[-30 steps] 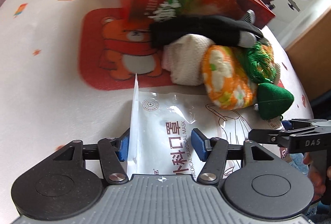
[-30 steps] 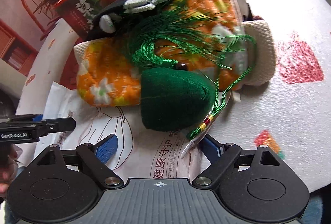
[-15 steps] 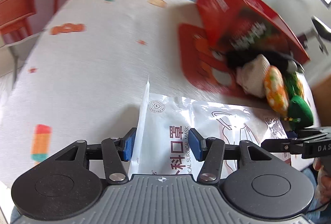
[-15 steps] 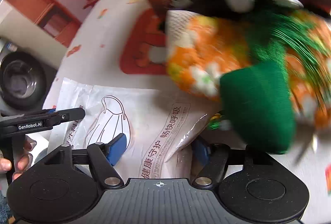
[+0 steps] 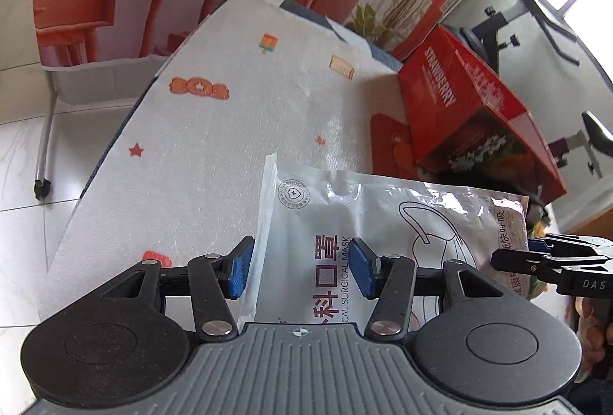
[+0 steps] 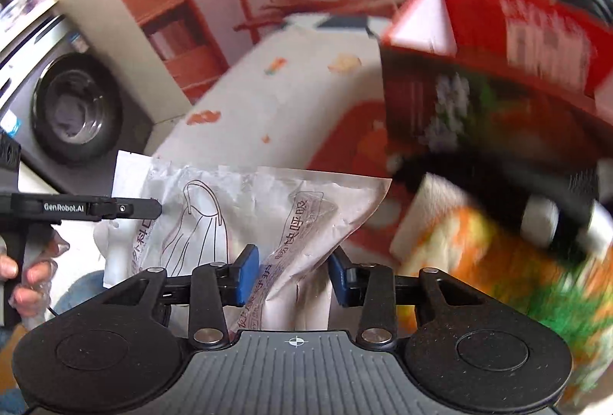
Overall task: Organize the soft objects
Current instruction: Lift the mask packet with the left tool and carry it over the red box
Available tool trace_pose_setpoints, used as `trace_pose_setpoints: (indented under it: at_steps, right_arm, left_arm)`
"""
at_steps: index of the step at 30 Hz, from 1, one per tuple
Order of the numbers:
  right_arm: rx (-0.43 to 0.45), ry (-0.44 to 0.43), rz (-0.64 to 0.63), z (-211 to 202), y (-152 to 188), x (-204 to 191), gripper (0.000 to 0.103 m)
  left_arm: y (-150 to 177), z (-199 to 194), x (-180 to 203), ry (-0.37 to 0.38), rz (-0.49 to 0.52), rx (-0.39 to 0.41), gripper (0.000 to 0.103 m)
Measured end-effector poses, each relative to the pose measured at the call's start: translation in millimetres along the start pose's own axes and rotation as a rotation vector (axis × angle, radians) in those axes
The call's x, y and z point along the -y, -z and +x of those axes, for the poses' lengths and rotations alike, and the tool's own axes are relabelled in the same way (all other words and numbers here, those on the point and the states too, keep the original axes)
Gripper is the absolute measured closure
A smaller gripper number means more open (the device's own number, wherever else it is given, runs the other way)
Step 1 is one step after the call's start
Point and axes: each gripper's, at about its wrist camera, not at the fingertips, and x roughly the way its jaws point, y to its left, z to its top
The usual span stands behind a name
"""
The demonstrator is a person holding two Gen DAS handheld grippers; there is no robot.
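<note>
A white surgical mask pack [image 5: 383, 219] is held up off the table by both grippers. My left gripper [image 5: 302, 267] is shut on its left edge. My right gripper [image 6: 293, 275] is shut on its other end [image 6: 268, 215]. The right gripper also shows in the left wrist view [image 5: 536, 254], and the left one in the right wrist view [image 6: 126, 210]. A pile of soft things lies at the right: an orange floral roll [image 6: 479, 254], a white cloth [image 6: 433, 208], a black sock [image 6: 498, 177] and green tassels [image 6: 555, 304], blurred.
A red strawberry box [image 5: 471, 116] lies on its side on a red bear mat [image 5: 387, 135]. The white patterned tablecloth [image 5: 230, 146] covers the table, whose left edge drops to a tiled floor. A washing machine [image 6: 69, 108] stands at the left.
Both grippers have lifted the mask pack off the table and tilted upward. The soft pile has dropped out of the left wrist view. Both right-wrist jaws have closed in on the pack.
</note>
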Motion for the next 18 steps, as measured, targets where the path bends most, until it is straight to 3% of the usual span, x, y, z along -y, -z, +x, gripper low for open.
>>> trace_pose_setpoints:
  at_steps: [7,18]
  right_arm:
    - [0.144,0.093,-0.2,-41,-30,-10,0.07]
    - [0.387,0.248,-0.255,-114,-72,46,0.071]
  left_arm:
    - [-21,-25,15,0.066,0.01,0.094,0.047]
    - [-82,-24,104,0.186,0.103,0.227,0.048]
